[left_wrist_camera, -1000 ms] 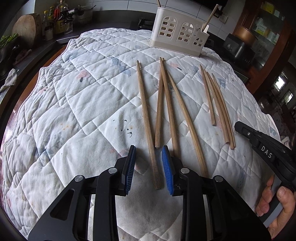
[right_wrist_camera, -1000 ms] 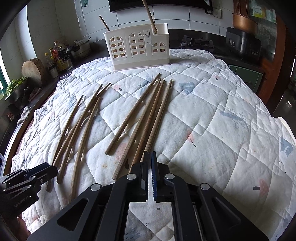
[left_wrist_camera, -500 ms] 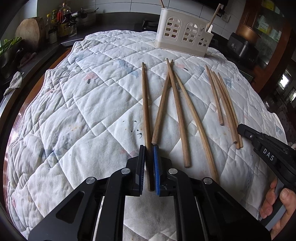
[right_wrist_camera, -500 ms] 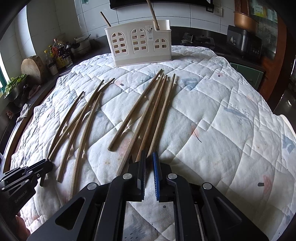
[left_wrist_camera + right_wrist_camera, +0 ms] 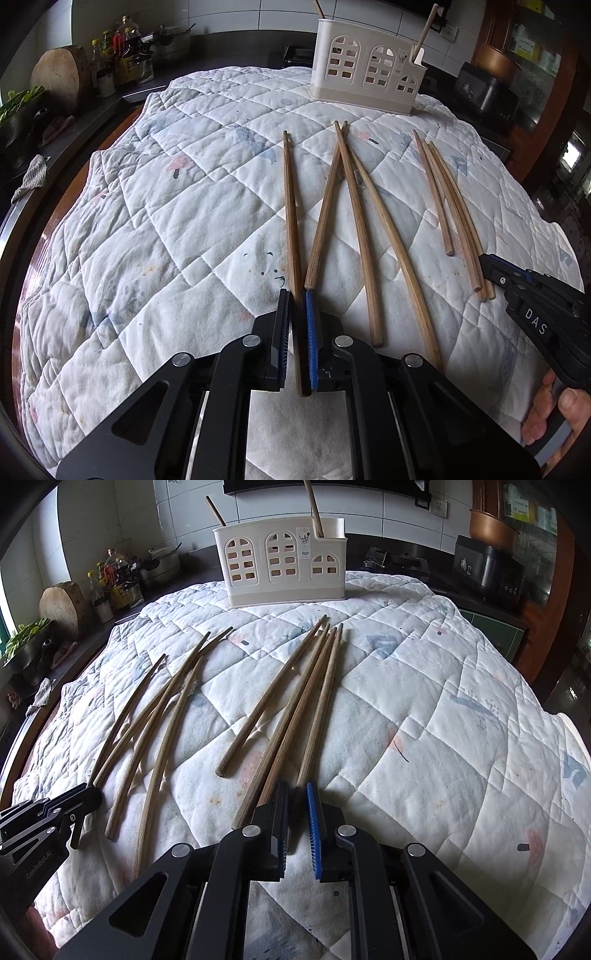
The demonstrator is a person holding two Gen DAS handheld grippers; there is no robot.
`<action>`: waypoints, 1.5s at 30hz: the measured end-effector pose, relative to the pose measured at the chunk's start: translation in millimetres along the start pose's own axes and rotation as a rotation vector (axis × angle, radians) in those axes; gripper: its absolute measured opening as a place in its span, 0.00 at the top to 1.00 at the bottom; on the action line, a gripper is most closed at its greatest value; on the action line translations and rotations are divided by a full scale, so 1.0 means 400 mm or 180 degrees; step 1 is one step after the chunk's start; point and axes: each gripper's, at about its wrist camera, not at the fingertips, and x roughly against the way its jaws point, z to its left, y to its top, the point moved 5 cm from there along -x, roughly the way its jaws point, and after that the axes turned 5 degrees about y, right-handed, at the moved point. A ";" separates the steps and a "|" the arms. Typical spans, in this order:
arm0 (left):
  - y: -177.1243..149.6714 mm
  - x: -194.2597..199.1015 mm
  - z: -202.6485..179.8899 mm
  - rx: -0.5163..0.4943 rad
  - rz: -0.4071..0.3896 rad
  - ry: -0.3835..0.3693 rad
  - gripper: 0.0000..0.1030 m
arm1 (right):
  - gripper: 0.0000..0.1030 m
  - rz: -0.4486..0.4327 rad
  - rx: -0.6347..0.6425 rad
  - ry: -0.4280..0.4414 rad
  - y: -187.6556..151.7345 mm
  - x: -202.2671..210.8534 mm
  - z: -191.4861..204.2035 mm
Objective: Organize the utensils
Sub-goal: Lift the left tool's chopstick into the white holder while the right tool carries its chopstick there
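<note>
**Two grippers low over the chopsticks on the quilted cloth**

We see eight loose wooden chopsticks on a white quilted cloth point(image 5: 177, 229). They are long, thin and brown, some a little curved, and all point roughly toward the white utensil holder point(image 5: 365, 85) at the far side of the cloth. The holder has arched window cut-outs, and two sticks stand in it already.

Our left gripper point(image 5: 298, 332) has its fingers pressed on the near end of the leftmost chopstick point(image 5: 290, 206), which lies straight and runs back between the pads. Just right of it, three chopsticks point(image 5: 354, 229) fan out from one point, and four thinner ones point(image 5: 448, 210) lie further right, close together.

Our right gripper point(image 5: 297, 823) has its fingers a little apart, with the near end of the rightmost chopstick point(image 5: 325, 709) between them. We cannot tell if the pads touch it. In the left wrist view, the right gripper point(image 5: 487, 264) sits just beside the near ends of the four thin sticks.

Left of the held chopstick the cloth is bare up to its edge, where dark wood of the table point(image 5: 44, 236) shows. In the right wrist view the cloth is bare also on the right side, up to its edge.
</note>
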 end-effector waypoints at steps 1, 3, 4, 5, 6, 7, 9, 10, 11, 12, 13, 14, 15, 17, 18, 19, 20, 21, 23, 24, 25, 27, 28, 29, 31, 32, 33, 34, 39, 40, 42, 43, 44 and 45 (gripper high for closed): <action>0.003 0.000 0.004 0.0023 0.0013 -0.0028 0.93 | 0.92 -0.0017 0.0008 -0.0021 0.002 0.006 -0.001; 0.007 0.002 0.011 0.0043 0.0034 -0.0087 0.94 | 0.92 -0.0065 0.0023 -0.0056 0.007 0.020 -0.005; 0.009 0.005 0.013 0.0033 0.0027 -0.0092 0.94 | 0.92 -0.0100 0.0034 -0.0084 0.012 0.029 -0.008; 0.013 0.010 0.015 0.0019 0.0011 -0.0099 0.94 | 0.92 -0.0142 0.0054 -0.0115 0.018 0.040 -0.010; 0.017 0.016 0.017 0.0015 -0.0012 -0.0109 0.94 | 0.93 -0.0191 0.0078 -0.0149 0.026 0.053 -0.013; 0.022 0.024 0.019 0.0012 -0.0038 -0.0127 0.94 | 0.93 -0.0246 0.0106 -0.0184 0.035 0.068 -0.015; 0.034 0.041 0.024 0.0005 -0.0110 -0.0160 0.94 | 0.94 -0.0368 0.0150 -0.0226 0.056 0.101 -0.019; 0.042 0.051 0.027 0.0002 -0.0150 -0.0176 0.94 | 0.94 -0.0431 0.0170 -0.0227 0.069 0.118 -0.020; 0.049 0.061 0.031 -0.0004 -0.0196 -0.0180 0.94 | 0.94 -0.0497 0.0190 -0.0234 0.082 0.135 -0.021; 0.056 0.070 0.035 -0.0007 -0.0246 -0.0192 0.94 | 0.94 -0.0563 0.0210 -0.0245 0.096 0.152 -0.022; 0.064 0.079 0.038 -0.0006 -0.0291 -0.0206 0.94 | 0.94 -0.0627 0.0240 -0.0258 0.111 0.168 -0.021; 0.071 0.088 0.042 -0.0008 -0.0329 -0.0215 0.94 | 0.94 -0.0686 0.0273 -0.0267 0.127 0.185 -0.020; 0.079 0.096 0.045 -0.0010 -0.0369 -0.0236 0.94 | 0.94 -0.0745 0.0301 -0.0269 0.142 0.200 -0.018; 0.096 0.113 0.047 -0.0028 -0.0433 -0.0276 0.94 | 0.94 -0.0835 0.0359 -0.0241 0.171 0.226 -0.013; 0.104 0.120 0.048 -0.0040 -0.0474 -0.0282 0.94 | 0.94 -0.0885 0.0391 -0.0245 0.186 0.240 -0.012; 0.112 0.129 0.049 -0.0057 -0.0513 -0.0283 0.94 | 0.94 -0.0933 0.0430 -0.0259 0.200 0.253 -0.010; 0.122 0.137 0.051 -0.0076 -0.0552 -0.0284 0.94 | 0.94 -0.0975 0.0460 -0.0266 0.215 0.266 -0.010; 0.131 0.147 0.050 -0.0090 -0.0593 -0.0302 0.94 | 0.94 -0.1010 0.0477 -0.0248 0.230 0.277 -0.009; 0.158 0.164 0.050 -0.0115 -0.0654 -0.0365 0.94 | 0.94 -0.1052 0.0502 -0.0127 0.264 0.297 -0.004; 0.174 0.171 0.050 -0.0134 -0.0685 -0.0377 0.94 | 0.94 -0.1073 0.0523 -0.0088 0.283 0.307 -0.002; 0.191 0.178 0.049 -0.0159 -0.0715 -0.0380 0.94 | 0.94 -0.1100 0.0559 -0.0057 0.304 0.317 0.002; 0.229 0.188 0.047 -0.0210 -0.0752 -0.0396 0.94 | 0.94 -0.1152 0.0652 -0.0019 0.351 0.338 0.012; 0.249 0.191 0.047 -0.0227 -0.0760 -0.0414 0.94 | 0.94 -0.1175 0.0700 -0.0002 0.375 0.348 0.016; 0.269 0.191 0.046 -0.0237 -0.0756 -0.0438 0.94 | 0.94 -0.1180 0.0742 0.0031 0.403 0.356 0.018; 0.307 0.191 0.044 -0.0243 -0.0735 -0.0510 0.94 | 0.94 -0.1180 0.0785 0.0126 0.459 0.369 0.019; 0.325 0.191 0.040 -0.0261 -0.0742 -0.0509 0.94 | 0.94 -0.1173 0.0804 0.0161 0.487 0.373 0.020; 0.344 0.191 0.037 -0.0289 -0.0758 -0.0497 0.94 | 0.94 -0.1173 0.0829 0.0178 0.515 0.378 0.021; 0.360 0.191 0.033 -0.0316 -0.0765 -0.0496 0.94 | 0.94 -0.1169 0.0854 0.0178 0.542 0.383 0.022; 0.438 0.186 0.014 -0.0407 -0.0778 -0.0493 0.95 | 0.94 -0.1184 0.0881 0.0141 0.687 0.400 0.019; 0.453 0.187 0.012 -0.0423 -0.0790 -0.0501 0.95 | 0.94 -0.1212 0.0859 0.0118 0.718 0.405 0.013; 0.483 0.192 0.007 -0.0447 -0.0807 -0.0529 0.95 | 0.94 -0.1251 0.0814 0.0080 0.774 0.407 0.004; 0.499 0.195 0.004 -0.0462 -0.0824 -0.0527 0.95 | 0.94 -0.1266 0.0792 0.0067 0.800 0.403 0.001; 0.515 0.199 0.001 -0.0479 -0.0848 -0.0511 0.95 | 0.94 -0.1283 0.0778 0.0038 0.825 0.396 -0.001; 0.532 0.203 -0.001 -0.0495 -0.0869 -0.0499 0.95 | 0.94 -0.1288 0.0765 -0.0005 0.848 0.385 -0.008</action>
